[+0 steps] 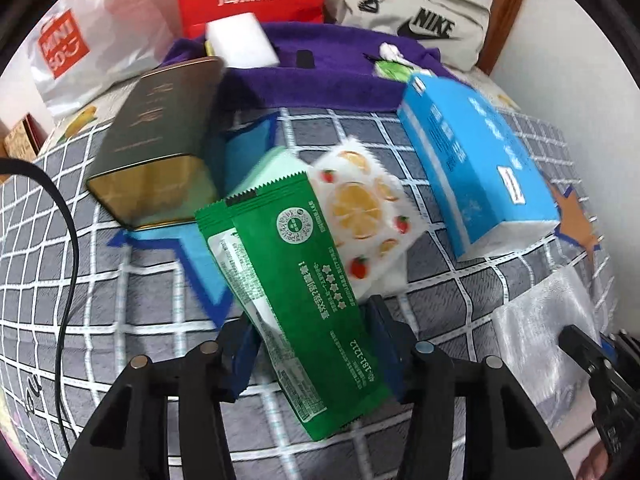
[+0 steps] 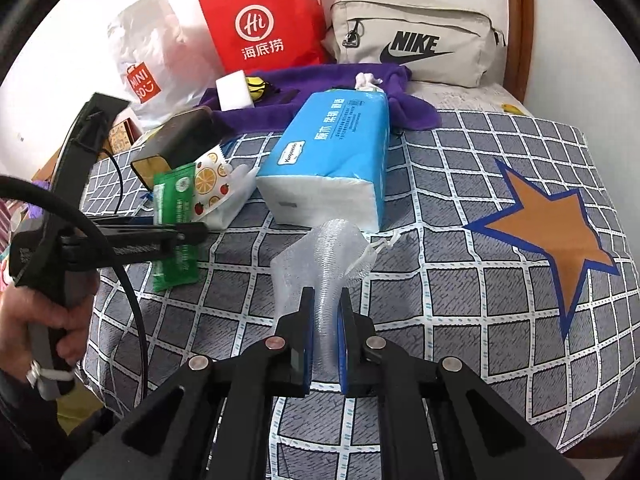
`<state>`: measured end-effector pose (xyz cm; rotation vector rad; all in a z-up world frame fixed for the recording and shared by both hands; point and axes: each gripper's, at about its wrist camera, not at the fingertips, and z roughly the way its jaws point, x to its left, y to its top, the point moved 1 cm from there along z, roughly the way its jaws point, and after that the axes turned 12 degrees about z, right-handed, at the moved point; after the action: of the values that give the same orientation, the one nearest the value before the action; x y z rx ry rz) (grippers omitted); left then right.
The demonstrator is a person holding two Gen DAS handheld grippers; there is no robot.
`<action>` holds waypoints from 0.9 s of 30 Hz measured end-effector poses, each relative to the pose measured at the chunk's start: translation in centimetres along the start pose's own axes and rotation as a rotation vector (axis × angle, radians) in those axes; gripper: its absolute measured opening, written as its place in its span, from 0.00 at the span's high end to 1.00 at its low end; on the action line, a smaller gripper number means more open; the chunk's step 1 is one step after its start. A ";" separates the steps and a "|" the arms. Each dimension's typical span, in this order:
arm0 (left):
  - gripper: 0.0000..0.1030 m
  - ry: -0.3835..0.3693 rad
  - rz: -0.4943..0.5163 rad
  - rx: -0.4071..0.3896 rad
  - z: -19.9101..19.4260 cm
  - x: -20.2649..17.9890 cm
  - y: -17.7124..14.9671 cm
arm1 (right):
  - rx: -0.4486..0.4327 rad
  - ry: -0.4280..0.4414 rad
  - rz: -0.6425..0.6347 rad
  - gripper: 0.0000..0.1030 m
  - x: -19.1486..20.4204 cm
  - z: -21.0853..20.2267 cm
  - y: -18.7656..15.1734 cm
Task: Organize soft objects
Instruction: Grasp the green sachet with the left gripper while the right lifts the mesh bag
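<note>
The left gripper (image 1: 310, 344) is closed about halfway on a green sachet (image 1: 288, 272), its pads bearing on the flat faces near the lower end. The sachet stands tilted over the blue star patch (image 1: 200, 256) toward the left edge of the bed (image 2: 460, 184). It looks thin, light and limp, with a glossy film that could slide; a hold nearer its middle would likely flop less.

The right gripper (image 2: 324, 344) is fully closed on a clear ribbed plastic pouch (image 2: 320, 264), pinching it flat. The pouch rises crumpled above the pads, just in front of the blue tissue pack (image 2: 332, 148) at the bed's middle. It appears almost weightless and collapses under pressure; its drawstring (image 2: 376, 248) trails loose.

A fruit-print tissue pack (image 1: 360, 208) lies beside the sachet, against a dark tin (image 1: 160, 136). The orange star patch (image 2: 552, 232) near the right edge is bare.
</note>
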<state>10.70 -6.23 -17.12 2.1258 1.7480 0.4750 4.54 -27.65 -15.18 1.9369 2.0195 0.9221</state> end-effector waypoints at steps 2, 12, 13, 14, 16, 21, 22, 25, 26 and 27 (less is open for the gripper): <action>0.55 -0.030 -0.019 -0.011 -0.7 1.3 -0.2 | -0.006 0.010 0.005 0.91 0.3 -0.2 0.1; 0.55 -0.154 -0.057 -0.103 -4.3 4.3 -0.7 | -0.021 0.020 -0.018 0.91 1.6 -1.3 0.8; 0.55 -0.159 -0.057 -0.108 -4.3 4.4 -0.4 | -0.022 0.022 -0.015 0.91 1.6 -1.3 1.0; 0.55 -0.164 -0.057 -0.112 -4.5 4.5 -0.4 | -0.022 0.029 -0.010 0.91 1.6 -1.4 1.2; 0.56 -0.167 -0.056 -0.120 -4.6 4.6 -0.3 | -0.025 0.037 -0.001 0.91 1.6 -1.6 1.6; 0.71 -0.157 -0.027 -0.136 -5.5 4.8 -0.2 | -0.046 0.053 0.008 0.91 1.7 -2.5 2.4; 0.71 -0.156 -0.023 -0.137 -5.7 4.8 -0.1 | -0.049 0.058 0.010 0.91 1.8 -2.6 2.5; 0.71 -0.169 -0.017 -0.152 -6.2 4.9 0.3 | -0.052 0.059 0.008 0.91 1.9 -2.7 2.9; 0.71 -0.170 -0.011 -0.156 -6.2 4.8 0.3 | -0.048 0.057 0.008 0.91 1.9 -2.6 3.0; 0.71 -0.167 -0.005 -0.150 -6.1 4.8 0.4 | -0.043 0.056 0.009 0.91 1.9 -2.5 3.0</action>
<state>9.06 -1.29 -11.41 1.9953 1.5750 0.4008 5.44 -26.72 -11.07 1.9201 2.0054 1.0235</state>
